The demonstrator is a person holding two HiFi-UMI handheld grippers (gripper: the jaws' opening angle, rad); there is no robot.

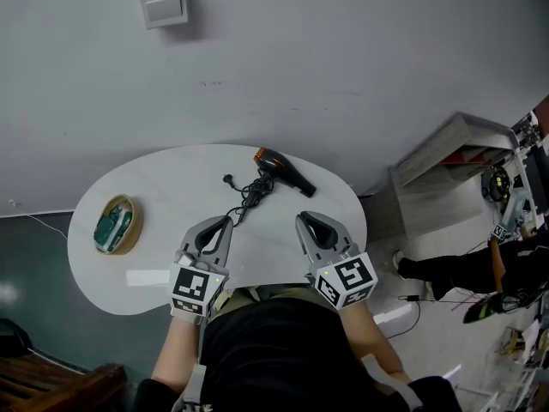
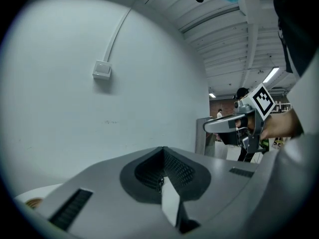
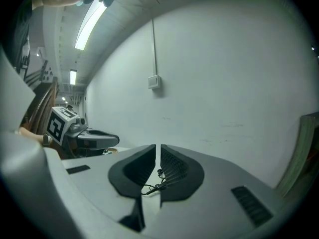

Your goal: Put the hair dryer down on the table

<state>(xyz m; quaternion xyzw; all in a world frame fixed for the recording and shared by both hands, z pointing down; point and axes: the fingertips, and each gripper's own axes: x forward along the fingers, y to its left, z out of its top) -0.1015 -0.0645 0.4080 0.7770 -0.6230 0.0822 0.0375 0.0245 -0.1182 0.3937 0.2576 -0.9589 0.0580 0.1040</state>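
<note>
A black hair dryer (image 1: 286, 172) with an orange rear end lies on its side at the far edge of the white oval table (image 1: 163, 183). Its black cord (image 1: 250, 193) is bundled beside it, and a bit of cord (image 3: 155, 182) shows through the gap at the right jaws' base. My left gripper (image 1: 225, 222) hovers over the near part of the table, shut and empty, and appears again in its own view (image 2: 162, 152). My right gripper (image 1: 304, 219) is beside it, shut and empty too (image 3: 158, 148). Both point toward the dryer, a short way off it.
A wooden bowl (image 1: 117, 224) holding something green sits at the table's left end, with a white card (image 1: 147, 276) near the front edge. A switch box (image 1: 165, 7) hangs on the grey wall. A grey cabinet (image 1: 455, 148) and a person (image 1: 463, 271) are at the right.
</note>
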